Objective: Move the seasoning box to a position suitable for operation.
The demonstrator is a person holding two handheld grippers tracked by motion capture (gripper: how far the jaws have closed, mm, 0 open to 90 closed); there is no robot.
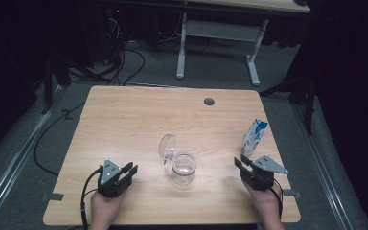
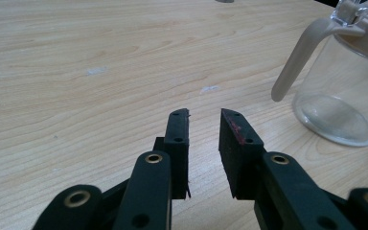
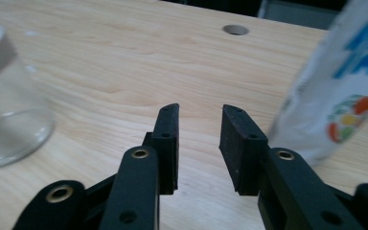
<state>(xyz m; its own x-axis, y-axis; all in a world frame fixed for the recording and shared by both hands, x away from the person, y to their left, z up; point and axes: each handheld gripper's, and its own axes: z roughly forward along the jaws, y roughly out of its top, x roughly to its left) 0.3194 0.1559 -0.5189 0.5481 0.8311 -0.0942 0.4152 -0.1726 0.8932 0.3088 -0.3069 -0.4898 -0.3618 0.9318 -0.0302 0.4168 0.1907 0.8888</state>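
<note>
The glass jar [image 1: 183, 168] stood near the middle of the worktop [image 1: 124, 120], a little toward the person's edge, with its hinged lid [image 1: 167, 146] swung open and standing up at about eleven o'clock from the jar's mouth. The jar looked empty. At about three o'clock from it, well apart and near the worktop's right edge, a blue-and-white carton [image 1: 254, 137] stood upright. The left gripper [image 1: 128, 173] lay at nine o'clock from the jar and the right gripper [image 1: 242, 164] at three o'clock, just in front of the carton; both had their jaws parted with nothing between them, so neither grasped anything. In the left gripper view the jaws pointed past the jar's pale clasp arm [image 2: 297, 57], and in the right gripper view the carton [image 3: 345, 86] rose just at one o'clock of the jaws. By my reading the work stood at an approach step: the jar was open and ready, and nothing had been picked up. The next move likely called for the right gripper to swing toward the carton, square its jaws on the carton's sides and close gently enough not to crush it, while the left one steadied the jar. The carton's print was blurred, its top cut off in the right gripper view, and whether it was opened could not be told; the jar's rim was also cropped there.
</note>
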